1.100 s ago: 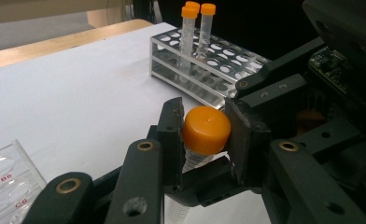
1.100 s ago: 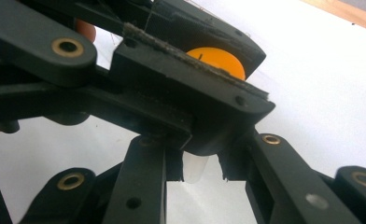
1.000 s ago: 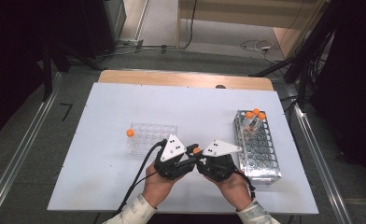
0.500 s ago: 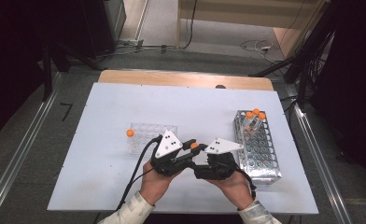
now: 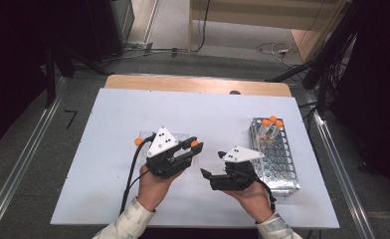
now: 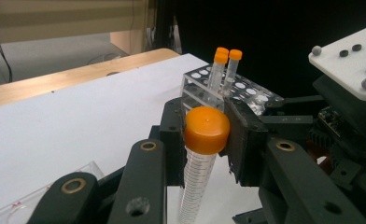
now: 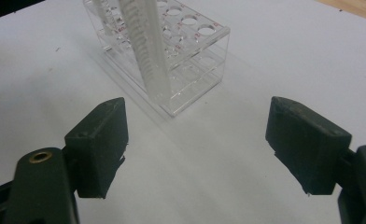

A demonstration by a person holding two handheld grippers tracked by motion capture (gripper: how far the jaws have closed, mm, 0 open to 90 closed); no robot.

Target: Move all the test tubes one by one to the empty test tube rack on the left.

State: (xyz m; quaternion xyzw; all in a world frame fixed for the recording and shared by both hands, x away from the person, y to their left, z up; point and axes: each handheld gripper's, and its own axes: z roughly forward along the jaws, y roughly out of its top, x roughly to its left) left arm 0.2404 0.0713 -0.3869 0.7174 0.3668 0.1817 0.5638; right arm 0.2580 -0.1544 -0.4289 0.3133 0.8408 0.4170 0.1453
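My left gripper [image 5: 193, 149] is shut on a clear graduated tube, its pads pressed on the orange cap [image 6: 207, 129], and the tube [image 6: 193, 186] hangs down from them. It sits beside the small clear rack [image 5: 179, 136], which holds another orange-capped tube [image 5: 138, 141]. To its right, my right gripper [image 5: 207, 178] points left. Its jaws have just been opening and nothing is between them [image 7: 204, 144]. Ahead of them hangs the held tube [image 7: 146, 56] in front of the small clear rack [image 7: 197, 46].
A larger clear rack [image 5: 277, 159] stands at the right of the white table top [image 5: 108, 189], with three orange-capped tubes [image 5: 271, 122] at its far end. The rack [image 6: 246, 91] also rises behind the left jaws, with the right gripper's body [image 6: 354, 107] beside it.
The two grippers were together at the tube. The right jaws have opened and let go of it, and the left gripper has lifted away to the left with the tube.
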